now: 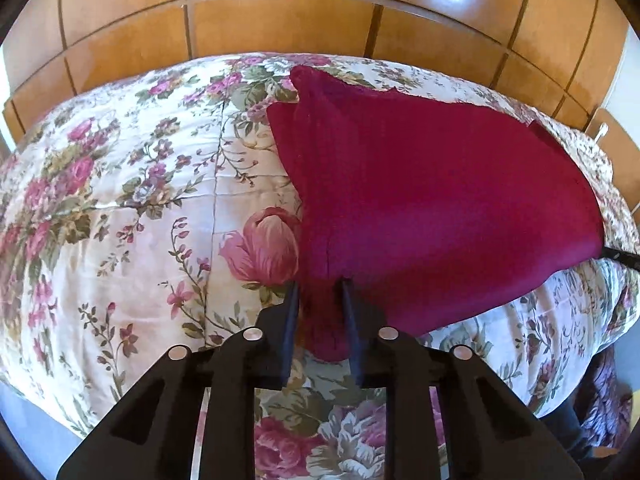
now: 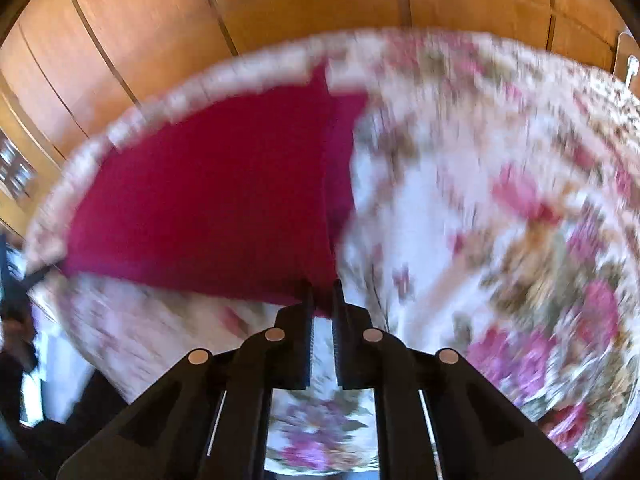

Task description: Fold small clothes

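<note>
A dark red garment (image 1: 432,184) lies spread over the floral bedspread (image 1: 120,208). My left gripper (image 1: 320,286) is shut on the garment's near left corner, with cloth bunched between its fingers. The right wrist view is motion-blurred. There the same red garment (image 2: 208,192) stretches to the left, and my right gripper (image 2: 323,286) is shut on its near right corner. The garment hangs taut between the two grippers, lifted a little off the bed at the near edge. A black tip of the right gripper (image 1: 624,258) shows at the garment's far right edge.
Wooden wardrobe doors (image 1: 280,12) stand behind the bed. The bed's near edge (image 1: 48,412) drops to the floor at the lower left. Dark patterned cloth (image 1: 604,408) lies by the bed at the lower right.
</note>
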`<state>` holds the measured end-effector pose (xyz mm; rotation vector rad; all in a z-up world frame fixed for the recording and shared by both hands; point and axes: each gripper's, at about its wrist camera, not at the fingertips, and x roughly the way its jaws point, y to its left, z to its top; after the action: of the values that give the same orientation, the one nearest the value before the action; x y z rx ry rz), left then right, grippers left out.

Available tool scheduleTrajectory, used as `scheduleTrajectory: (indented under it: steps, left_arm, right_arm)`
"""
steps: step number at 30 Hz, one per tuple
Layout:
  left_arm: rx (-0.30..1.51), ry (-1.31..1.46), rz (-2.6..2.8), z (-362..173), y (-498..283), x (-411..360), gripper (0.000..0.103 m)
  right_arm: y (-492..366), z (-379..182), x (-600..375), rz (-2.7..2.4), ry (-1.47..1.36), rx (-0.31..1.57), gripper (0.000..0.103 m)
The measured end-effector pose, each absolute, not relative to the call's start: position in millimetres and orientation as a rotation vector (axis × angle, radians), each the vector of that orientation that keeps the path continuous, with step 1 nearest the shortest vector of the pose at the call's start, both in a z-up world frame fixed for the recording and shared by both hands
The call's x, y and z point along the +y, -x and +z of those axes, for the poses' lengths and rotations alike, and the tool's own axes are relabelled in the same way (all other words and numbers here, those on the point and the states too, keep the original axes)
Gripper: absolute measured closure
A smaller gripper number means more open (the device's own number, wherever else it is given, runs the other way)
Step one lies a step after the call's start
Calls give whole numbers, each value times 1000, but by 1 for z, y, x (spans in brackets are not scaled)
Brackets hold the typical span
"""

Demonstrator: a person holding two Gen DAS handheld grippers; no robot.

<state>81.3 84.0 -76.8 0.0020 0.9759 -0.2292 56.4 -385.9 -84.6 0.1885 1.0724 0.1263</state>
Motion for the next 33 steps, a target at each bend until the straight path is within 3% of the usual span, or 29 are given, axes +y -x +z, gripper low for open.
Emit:
scheduleTrajectory:
  steps: [3,4,6,8,13,15,17,27,30,33]
  left_arm:
    - [967,3,-218,-71,-75,89,84]
    - [967,23,-218,-70,-74,93,84]
    - [956,77,-218,-64,-70,100,84]
    - [933,113,-211,-55,-66,105,84]
    - [894,81,-122,-40,-69,102,84]
    - [868,60,-94,-32,-72,97,60]
    - [836,56,-66,-24,-75,94,52]
    - [775,-9,-16,-6,-91,83,52]
    - [782,0,-14,-8,-95,84,52]
    - [791,3,-9,-12,-101,85,52]
  right_arm:
    - [-50,-78,-390,103,-234,1048,92]
    - [-49,-75,-389,87,-214,1053,76]
    - [-46,-66,-388,44,-191,1043,54]
    - [-44,-50,-389,39,-196,1000,53]
    - [-63,-17,-363,52,-143,875,22]
    - [-76,-13,-341,89,-125,847,16]
    - [-92,-15,-322,108,-111,846,14]
    - [-154,-68,-289,82,-135,913,10]
    - [-151,-78,-287,96,-112,877,2]
    - [-148,-84,-281,87,-67,847,2]
